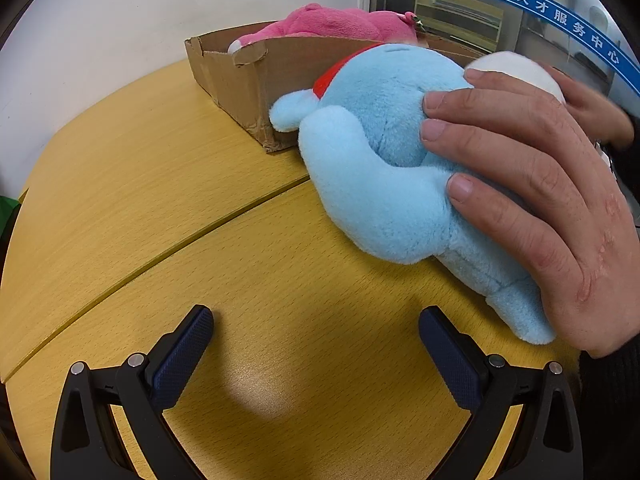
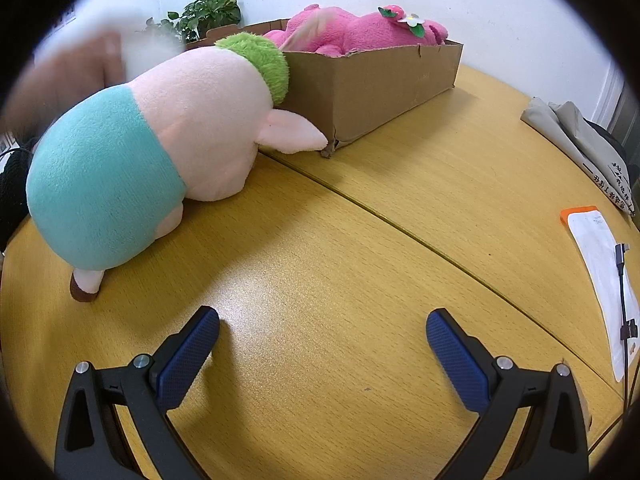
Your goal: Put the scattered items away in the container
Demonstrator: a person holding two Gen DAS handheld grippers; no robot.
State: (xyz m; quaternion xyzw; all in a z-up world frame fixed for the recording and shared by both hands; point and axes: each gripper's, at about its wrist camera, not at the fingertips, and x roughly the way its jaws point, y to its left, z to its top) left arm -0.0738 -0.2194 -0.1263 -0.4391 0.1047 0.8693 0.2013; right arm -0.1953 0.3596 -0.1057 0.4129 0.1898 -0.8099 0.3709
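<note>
A cardboard box (image 1: 240,84) stands at the back of the wooden table and holds a pink plush toy (image 1: 340,24). A light blue plush toy (image 1: 380,168) with a red collar lies against the box; a bare hand (image 1: 532,184) rests on it. My left gripper (image 1: 316,336) is open and empty, in front of the blue toy. In the right wrist view the box (image 2: 372,88) holds the pink plush (image 2: 352,32). A pink pig plush (image 2: 160,152) with teal shorts and a green collar leans head-first against the box. My right gripper (image 2: 322,340) is open and empty.
A white packet with an orange edge (image 2: 600,280) and a cable (image 2: 622,292) lie at the table's right edge. A beige bag (image 2: 580,144) sits at the far right. A potted plant (image 2: 208,12) stands behind the box. A blurred hand (image 2: 68,76) is at the left.
</note>
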